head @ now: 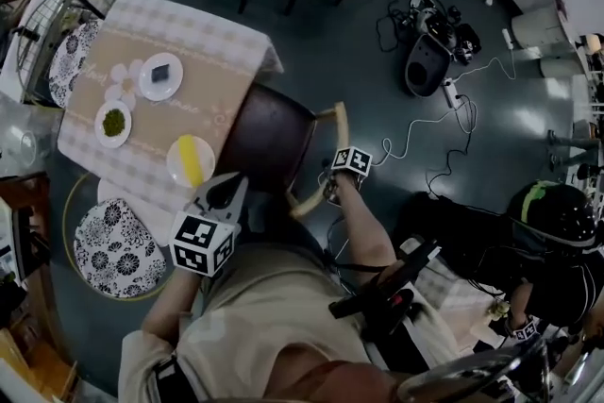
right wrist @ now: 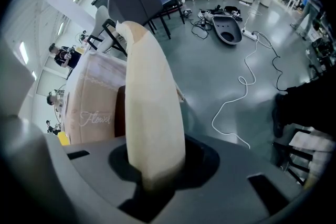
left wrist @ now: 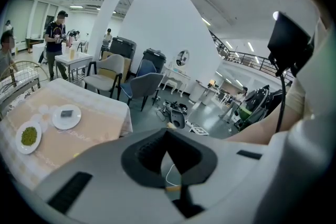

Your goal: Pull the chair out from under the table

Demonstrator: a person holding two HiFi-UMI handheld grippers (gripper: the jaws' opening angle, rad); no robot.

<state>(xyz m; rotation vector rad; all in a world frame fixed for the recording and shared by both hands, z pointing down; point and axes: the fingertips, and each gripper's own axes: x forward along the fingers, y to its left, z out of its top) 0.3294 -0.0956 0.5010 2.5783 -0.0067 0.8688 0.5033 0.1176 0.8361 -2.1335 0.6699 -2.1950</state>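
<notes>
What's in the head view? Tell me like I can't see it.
Seen from above, the right gripper is clamped on the pale curved backrest of a brown-seated chair, which stands at a cloth-covered table with three plates on it. The left gripper is shut and empty near the table's edge.

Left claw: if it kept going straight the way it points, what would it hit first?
Probably the floor near the black device. The shut left claw aims past the table and above the chair rail; depth is unclear, so the seat might come first.
</notes>
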